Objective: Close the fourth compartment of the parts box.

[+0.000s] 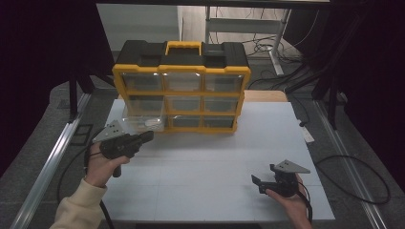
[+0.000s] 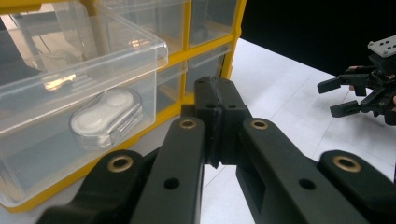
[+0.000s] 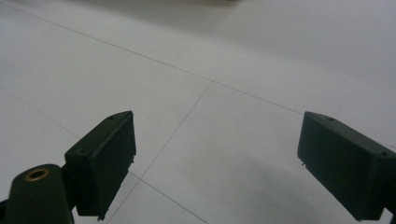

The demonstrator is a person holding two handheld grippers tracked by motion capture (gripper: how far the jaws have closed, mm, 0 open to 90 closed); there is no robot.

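High view: a yellow-and-black drawer cabinet [image 1: 181,86] stands at the upper centre of the frame on a white table [image 1: 215,162], its bottom-left clear drawer [image 1: 143,121] pulled out toward the camera. In the lower left, a hand in a cream sleeve holds the left gripper [image 1: 145,137] just in front of that drawer, its jaws pressed together on nothing. In the lower right, the right gripper [image 1: 258,183] rests low over bare tabletop, well apart from the cabinet, jaws spread.

Left gripper view: the open drawer [image 2: 70,93] takes up the left half of the frame, and a small white two-cup case [image 2: 106,117] lies inside it behind the clear front wall. The left gripper [image 2: 215,100] rises from the bottom centre with its black jaws shut tight against each other, beside the drawer's corner and holding nothing. The other gripper [image 2: 338,95] sits at the far right edge, open.

Right gripper view: the right gripper [image 3: 217,158] shows two black pads, lower left and lower right, standing wide apart over the white table [image 3: 210,56], nothing between them.

By the look of things, the drawer is out and the case is inside; whether the drawer is now to be pushed home or the case still to be lifted out cannot be told.
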